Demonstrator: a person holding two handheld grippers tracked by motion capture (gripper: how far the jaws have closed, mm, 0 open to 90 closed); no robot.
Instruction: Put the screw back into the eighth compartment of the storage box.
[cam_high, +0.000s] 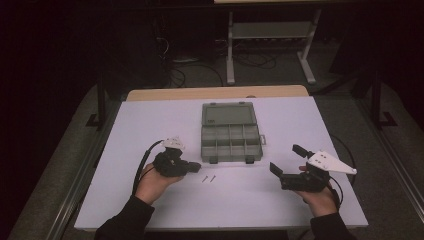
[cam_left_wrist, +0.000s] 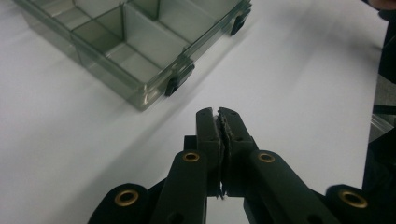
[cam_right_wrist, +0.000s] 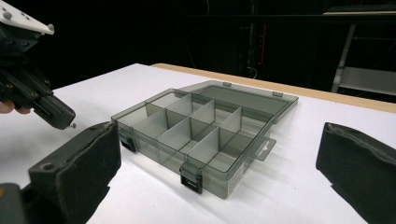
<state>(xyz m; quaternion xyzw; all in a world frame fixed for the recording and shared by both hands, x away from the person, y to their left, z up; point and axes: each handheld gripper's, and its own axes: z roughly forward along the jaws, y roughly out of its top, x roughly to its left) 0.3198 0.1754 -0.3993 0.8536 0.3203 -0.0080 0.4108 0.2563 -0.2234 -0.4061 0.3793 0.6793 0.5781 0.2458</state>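
Holding a tiny screw (cam_right_wrist: 73, 125) in its tight-closed tip, the left gripper (cam_high: 194, 167) hangs just by the box (cam_high: 231, 142) on the counter (cam_high: 150, 125). Two more screws (cam_high: 208, 178) lie in front of the box. The right gripper (cam_high: 286, 159) waits wide apart, holding nothing. Move slowly over one small cell, go low, then let go, so the screw does not bounce out.
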